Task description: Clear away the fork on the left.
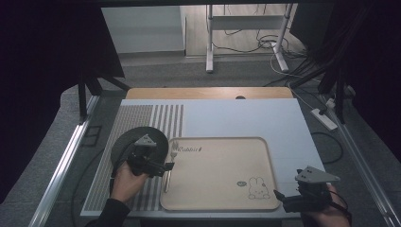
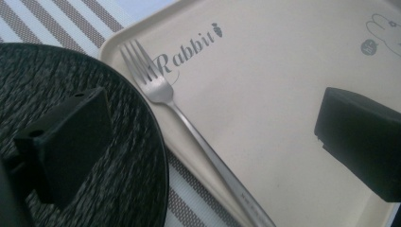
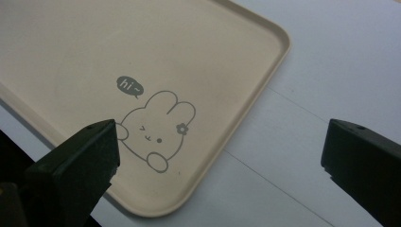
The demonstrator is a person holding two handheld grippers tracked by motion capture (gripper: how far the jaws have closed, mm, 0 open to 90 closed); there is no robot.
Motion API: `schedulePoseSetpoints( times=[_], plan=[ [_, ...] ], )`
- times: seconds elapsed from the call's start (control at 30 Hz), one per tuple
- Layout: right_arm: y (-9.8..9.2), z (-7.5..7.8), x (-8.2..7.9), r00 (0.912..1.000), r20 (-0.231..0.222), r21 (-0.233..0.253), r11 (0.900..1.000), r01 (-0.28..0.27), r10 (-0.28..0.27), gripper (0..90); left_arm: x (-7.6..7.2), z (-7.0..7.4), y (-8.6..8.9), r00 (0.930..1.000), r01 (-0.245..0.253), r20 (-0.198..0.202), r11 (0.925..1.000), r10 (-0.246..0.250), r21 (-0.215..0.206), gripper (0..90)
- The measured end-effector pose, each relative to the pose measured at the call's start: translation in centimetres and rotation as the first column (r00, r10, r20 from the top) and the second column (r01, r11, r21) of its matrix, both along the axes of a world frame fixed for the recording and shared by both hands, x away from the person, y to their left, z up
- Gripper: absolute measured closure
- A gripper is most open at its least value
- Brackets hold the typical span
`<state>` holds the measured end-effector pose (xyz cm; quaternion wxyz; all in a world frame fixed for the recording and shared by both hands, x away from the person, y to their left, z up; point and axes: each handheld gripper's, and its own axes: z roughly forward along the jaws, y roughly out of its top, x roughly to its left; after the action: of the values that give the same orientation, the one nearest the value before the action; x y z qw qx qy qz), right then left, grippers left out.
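A beige tray [image 1: 222, 156] printed with "Rabbit" and a winking rabbit [image 3: 156, 127] lies in the middle of the white mat. Along the tray's left side rests a metal fork [image 1: 169, 170], tines pointing away from me. A round black plate [image 1: 125, 142] sits just left of the tray on the striped mat. My left gripper [image 1: 166, 166] hovers over the plate's right rim and is open; its jaws straddle the fork [image 2: 189, 123] without touching it. Open and holding nothing, my right gripper [image 1: 279, 195] hangs above the tray's near right corner [image 3: 265, 85].
The striped placemat [image 1: 142, 116] covers the left of the white mat [image 1: 246, 118]. A wooden table edge [image 1: 208, 92] runs behind. On the floor beyond are a stand's legs [image 1: 210, 61], cables and a power strip [image 1: 324, 119]. Dark curtains hang at both sides.
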<state>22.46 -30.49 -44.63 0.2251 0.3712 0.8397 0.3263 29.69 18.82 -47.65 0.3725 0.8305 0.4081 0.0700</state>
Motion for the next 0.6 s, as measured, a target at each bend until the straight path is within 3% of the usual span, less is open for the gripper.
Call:
schedulePoseSetpoints(
  times=[0.6],
  plan=[
    [-0.1,0.1,0.1,0.9999,0.000,0.016,1.000,0.016,-0.016,0.0,-3.4,0.1,2.7,0.9987,-0.049,-0.018,0.9971,0.048,-0.059,0.0]
  ],
)
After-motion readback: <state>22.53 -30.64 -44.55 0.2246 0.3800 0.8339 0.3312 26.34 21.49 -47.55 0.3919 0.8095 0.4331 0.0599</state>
